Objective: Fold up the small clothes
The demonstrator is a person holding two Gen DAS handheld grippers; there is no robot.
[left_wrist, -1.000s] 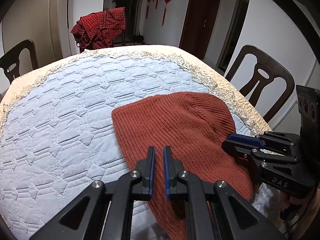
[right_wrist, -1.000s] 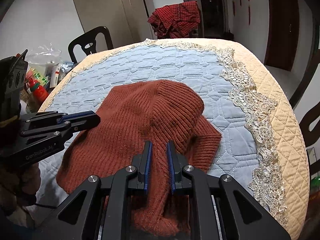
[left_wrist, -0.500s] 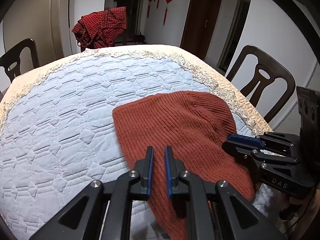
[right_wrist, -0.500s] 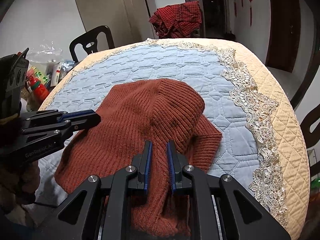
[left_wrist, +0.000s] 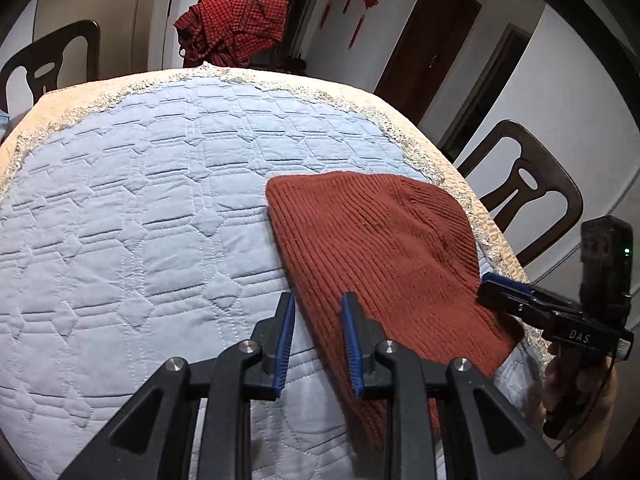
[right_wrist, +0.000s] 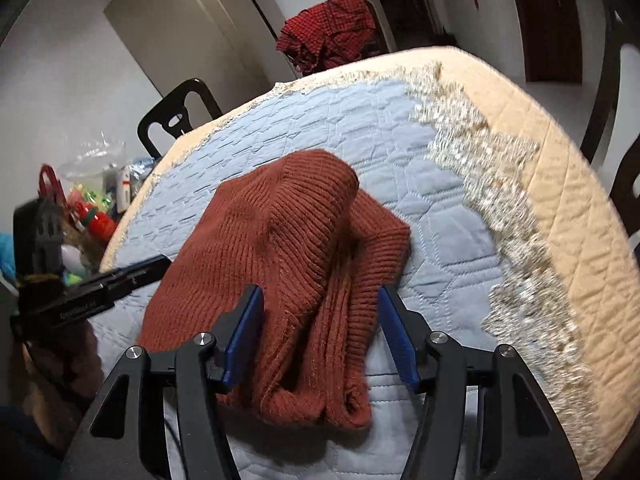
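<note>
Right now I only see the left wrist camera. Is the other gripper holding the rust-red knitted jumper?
Observer: No. The right gripper has just been opening its jaws. The bunched near edge of the rust-red ribbed knit sweater lies between them, not squeezed.
Operator: Is it folded flat?
Observer: Not quite. A ribbed sleeve layer sticks out from under its right side.
Operator: What's past the table's left edge?
Observer: A clear plastic bag, beyond the quilted blue tablecloth.
</note>
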